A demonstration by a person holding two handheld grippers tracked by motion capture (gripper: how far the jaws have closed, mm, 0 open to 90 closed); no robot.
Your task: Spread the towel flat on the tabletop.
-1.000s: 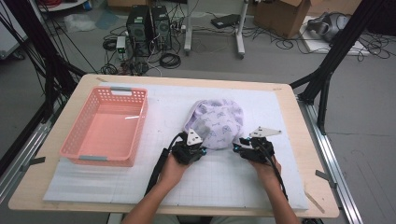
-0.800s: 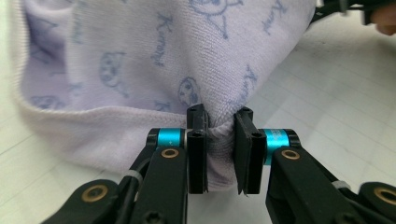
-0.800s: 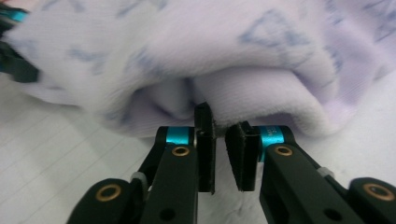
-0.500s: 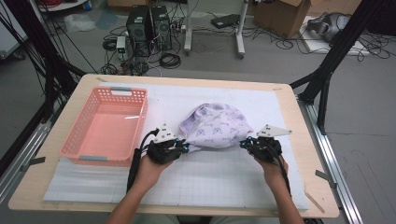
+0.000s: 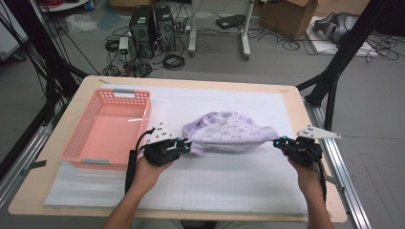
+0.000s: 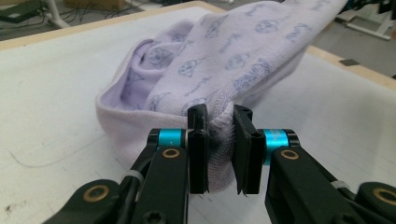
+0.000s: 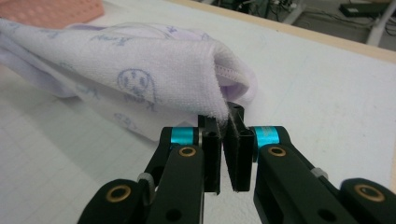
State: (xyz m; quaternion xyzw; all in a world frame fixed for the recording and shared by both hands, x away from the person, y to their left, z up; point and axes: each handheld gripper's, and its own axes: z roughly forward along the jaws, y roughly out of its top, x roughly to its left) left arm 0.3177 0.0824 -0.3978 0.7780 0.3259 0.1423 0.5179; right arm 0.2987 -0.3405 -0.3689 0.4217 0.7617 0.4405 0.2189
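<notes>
A lavender cloth (image 5: 229, 131) printed with small blue drawings hangs stretched in a band between my two grippers, above the white mat. My left gripper (image 5: 187, 146) is shut on the cloth's left hem; in the left gripper view the hem (image 6: 219, 140) is bunched between the jaws of the left gripper (image 6: 219, 116). At the right end, my right gripper (image 5: 278, 142) is shut on a corner. The right gripper view shows that folded corner (image 7: 205, 93) pinched thin at the jaw tips of the right gripper (image 7: 227, 114). The cloth's middle sags toward the table.
A pink plastic basket (image 5: 76, 152) stands empty on the table's left side, just left of my left hand. A white gridded mat (image 5: 229, 181) covers most of the wooden table (image 5: 291, 100). Black frame posts flank the table; computers and cables lie on the floor behind.
Both hands have moved apart and risen a little. The cloth has gone from a rounded heap to a band pulled out between them. The right gripper's jaws have closed on the corner.
</notes>
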